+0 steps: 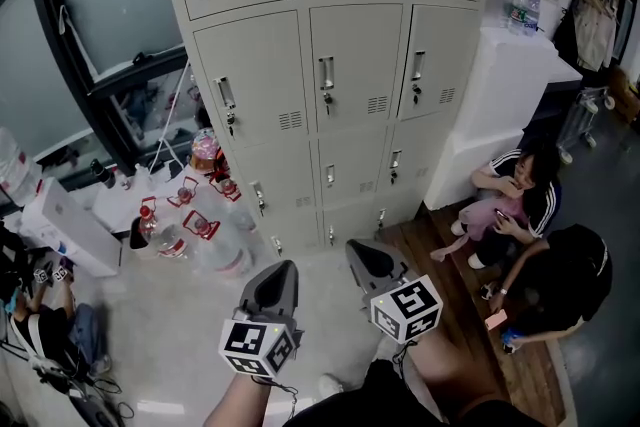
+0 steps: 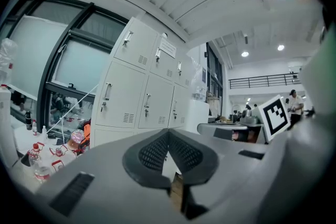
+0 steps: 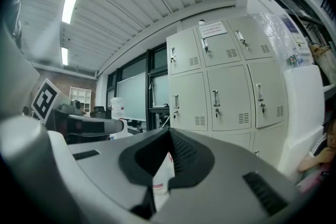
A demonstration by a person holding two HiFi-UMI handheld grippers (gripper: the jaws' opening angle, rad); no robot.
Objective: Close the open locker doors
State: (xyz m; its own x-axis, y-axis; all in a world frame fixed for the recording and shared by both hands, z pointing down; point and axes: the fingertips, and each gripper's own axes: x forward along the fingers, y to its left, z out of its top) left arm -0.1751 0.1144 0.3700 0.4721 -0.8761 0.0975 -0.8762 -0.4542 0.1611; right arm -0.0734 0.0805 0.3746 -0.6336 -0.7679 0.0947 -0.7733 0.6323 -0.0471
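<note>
Every door on the locker bank (image 1: 330, 65) sits flush in the head view. None hangs open, and both gripper views show the same shut fronts. The left claw (image 1: 281, 271) and right claw (image 1: 358, 251) hover side by side, well short of the lockers, each clenched tight on nothing. I judge the closing step done, or else no open door lies within sight. The next move calls for a check of any rows poorly seen — the lowest one near the water bottles (image 1: 195, 225) especially — then a flat push with a clenched claw if one gapes.
</note>
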